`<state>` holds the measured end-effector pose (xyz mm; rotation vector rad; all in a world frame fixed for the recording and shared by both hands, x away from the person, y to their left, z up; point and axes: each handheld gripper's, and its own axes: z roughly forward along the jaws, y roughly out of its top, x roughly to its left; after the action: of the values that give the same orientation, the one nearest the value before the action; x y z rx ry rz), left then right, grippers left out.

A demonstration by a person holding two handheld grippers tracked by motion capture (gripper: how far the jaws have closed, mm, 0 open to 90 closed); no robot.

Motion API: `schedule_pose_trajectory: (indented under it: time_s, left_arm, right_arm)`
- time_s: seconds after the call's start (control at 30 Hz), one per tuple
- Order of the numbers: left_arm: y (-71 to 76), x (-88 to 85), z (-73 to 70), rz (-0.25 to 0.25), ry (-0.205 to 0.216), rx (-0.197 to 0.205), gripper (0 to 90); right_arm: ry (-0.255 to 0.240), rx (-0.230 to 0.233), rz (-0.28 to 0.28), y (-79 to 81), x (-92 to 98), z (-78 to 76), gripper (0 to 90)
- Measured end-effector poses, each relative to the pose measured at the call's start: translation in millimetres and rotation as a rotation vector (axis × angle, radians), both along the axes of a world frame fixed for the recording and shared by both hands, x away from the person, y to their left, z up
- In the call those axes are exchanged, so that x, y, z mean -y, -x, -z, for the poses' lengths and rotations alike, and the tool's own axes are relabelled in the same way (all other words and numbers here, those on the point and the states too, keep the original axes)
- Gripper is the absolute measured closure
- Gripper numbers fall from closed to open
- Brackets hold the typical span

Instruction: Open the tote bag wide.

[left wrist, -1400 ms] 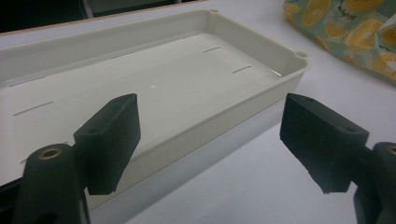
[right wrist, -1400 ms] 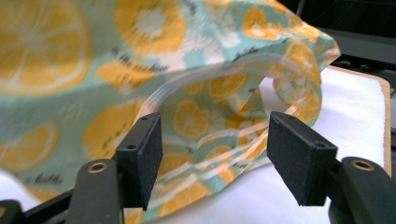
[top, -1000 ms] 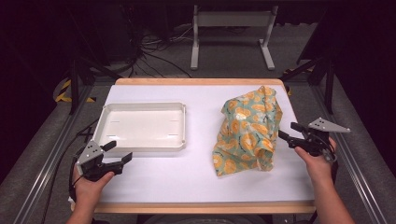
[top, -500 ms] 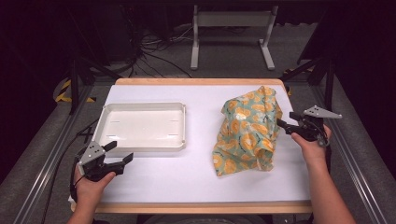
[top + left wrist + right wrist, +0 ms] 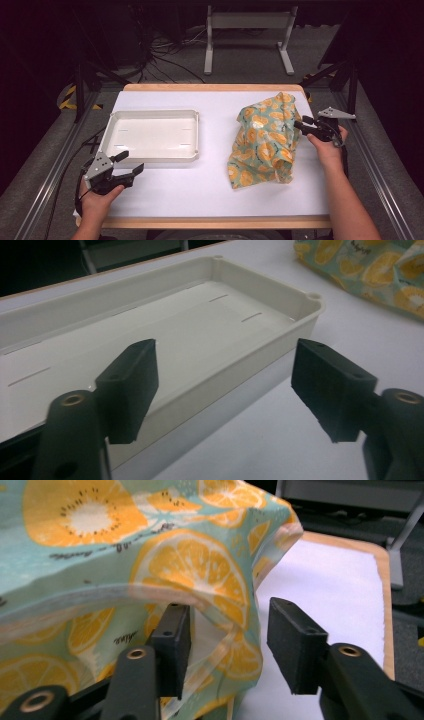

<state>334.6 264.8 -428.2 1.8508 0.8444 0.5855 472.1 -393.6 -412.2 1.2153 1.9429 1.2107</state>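
Note:
A teal cloth printed with orange citrus slices (image 5: 265,140) lies crumpled on the right half of the white table. My right gripper (image 5: 300,124) is open at the cloth's right edge; in the right gripper view a hanging fold of the cloth (image 5: 220,605) sits between its two jaws, with one jaw partly under the fabric. A shallow white tray (image 5: 150,158) stands empty on the left half. My left gripper (image 5: 128,163) hovers open just in front of the tray's near rim (image 5: 280,347), holding nothing.
The table (image 5: 200,200) has a wooden edge along front and back. Metal rails run down both sides. A grey stand (image 5: 247,22) and cables lie on the dark floor beyond the far edge.
My right gripper has moved forward and left, from beside the cloth's near right part up to its right edge, with a fold now between its jaws. The left gripper has barely shifted.

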Motion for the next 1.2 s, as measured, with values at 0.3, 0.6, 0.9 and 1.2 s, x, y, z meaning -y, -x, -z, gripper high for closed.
schedule_pose_trajectory:
  time_s: [0.3, 0.6, 0.9, 1.2]
  left_arm:
    - [0.7, 2.4, -0.8, 0.038, 0.054, -0.014, 35.0]
    - [-0.7, 4.9, 0.5, 0.058, 0.057, -0.018, 39.0]
    - [0.1, 15.9, -1.3, 0.095, 0.076, -0.001, 39.6]
    - [-4.6, 37.9, -20.8, 0.125, 0.041, -0.002, 27.9]
  right_arm:
    - [0.039, 0.020, -0.016, -5.2, -4.1, -5.4, 77.1]
    - [0.042, 0.005, -0.027, 0.2, -0.7, -13.4, 89.8]
    - [0.014, 0.088, -0.045, 19.6, 4.3, -43.5, 90.0]
    - [-0.004, 0.180, -0.087, 38.7, 0.2, -74.5, 90.0]
